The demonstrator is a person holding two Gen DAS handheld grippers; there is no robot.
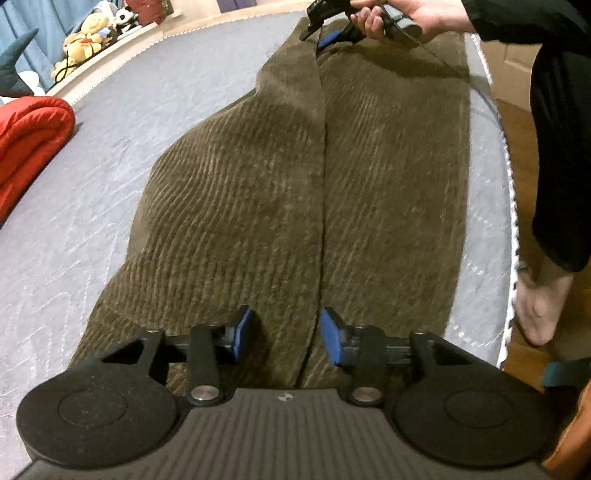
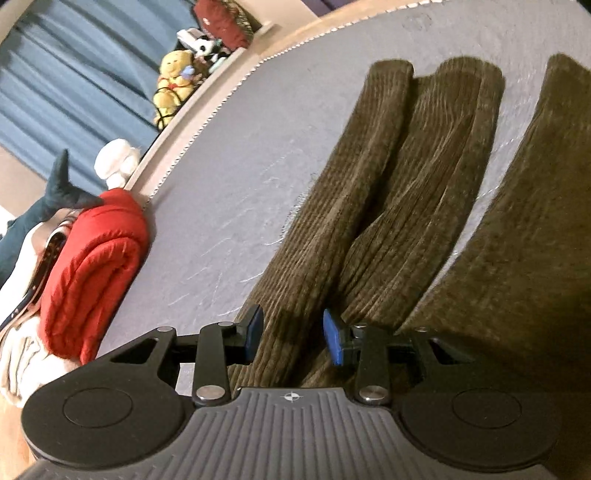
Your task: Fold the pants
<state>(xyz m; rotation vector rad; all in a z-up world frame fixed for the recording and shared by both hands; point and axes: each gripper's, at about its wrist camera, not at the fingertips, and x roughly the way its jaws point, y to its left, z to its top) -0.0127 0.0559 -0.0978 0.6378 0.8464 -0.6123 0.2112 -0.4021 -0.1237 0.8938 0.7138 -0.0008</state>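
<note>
Olive-brown corduroy pants [image 1: 295, 177] lie flat on the grey mattress [image 1: 110, 166], the two legs side by side with a seam line between them. My left gripper [image 1: 286, 334] is open just above one end of the pants, its blue pads astride the seam. My right gripper [image 1: 325, 31] shows at the far end of the pants in the left wrist view, held in a hand. In the right wrist view the right gripper [image 2: 293, 338] is open over the pants [image 2: 388, 206], with nothing between its pads.
A folded red blanket [image 1: 26, 147] lies at the mattress's left side, also in the right wrist view [image 2: 96, 266]. Stuffed toys [image 1: 85, 40] sit on a ledge beyond. The person's leg and bare foot [image 1: 539, 306] stand on wood floor right of the mattress edge.
</note>
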